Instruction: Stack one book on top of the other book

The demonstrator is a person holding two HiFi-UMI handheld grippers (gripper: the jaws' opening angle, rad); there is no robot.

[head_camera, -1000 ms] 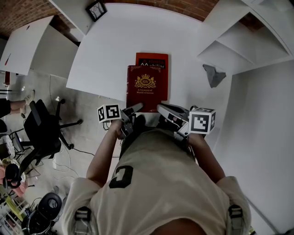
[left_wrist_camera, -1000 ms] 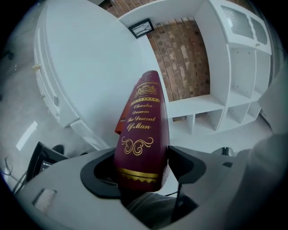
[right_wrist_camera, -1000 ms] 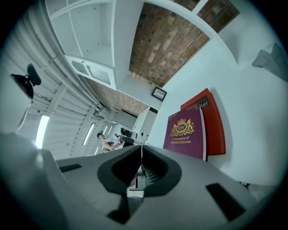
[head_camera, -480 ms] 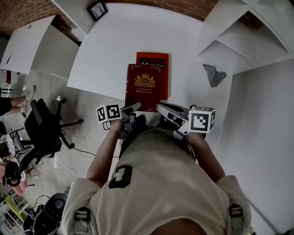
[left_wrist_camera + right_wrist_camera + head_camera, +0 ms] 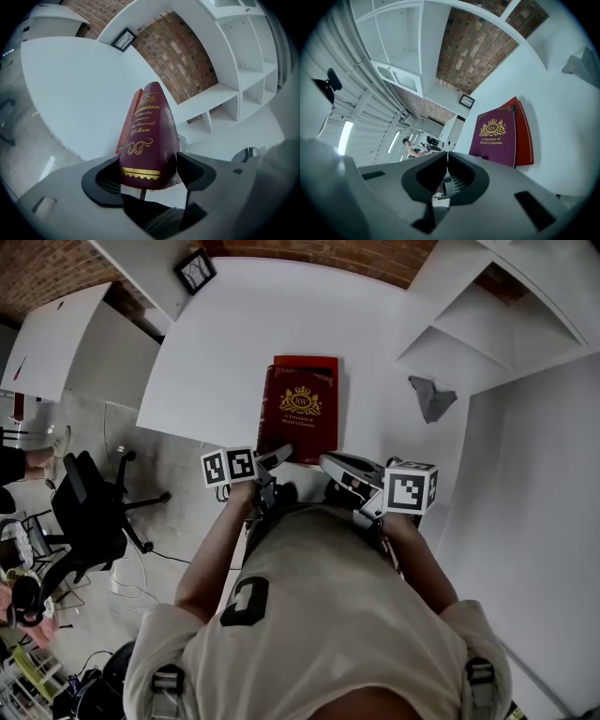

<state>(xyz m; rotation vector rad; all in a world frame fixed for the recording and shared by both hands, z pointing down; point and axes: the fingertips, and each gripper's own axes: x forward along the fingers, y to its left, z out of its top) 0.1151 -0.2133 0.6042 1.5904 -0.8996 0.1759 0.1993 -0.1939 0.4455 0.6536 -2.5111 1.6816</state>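
Black-padded left claw (image 5: 267, 463) sits at the seven o'clock corner of the maroon book (image 5: 302, 418). In the left gripper view its jaws stand wide with the book's spine end filling the space between them. Both pads appear to lie against the book, so I read it as gripped.

A second ago the maroon book lay further toward the person, and the printed top of the red book (image 5: 305, 361) showed beyond it at twelve o'clock. The maroon book has since gone up the desk (image 5: 216, 343), away from the person. It now covers the red one almost wholly. Only a thin red strip shows along the twelve o'clock edge, with a sliver down the three o'clock side.

For the task, this looks like the stack being all but made: one book lies flat on the other, and the edges are close to square. What seems left is to let go and draw the left claw away without dragging the top book off line.

At the five o'clock corner, the right claw (image 5: 328, 465) is just beside the book without gripping it. Its jaws are pressed together on nothing, as the right gripper view shows. Over the same second it has kept its place.
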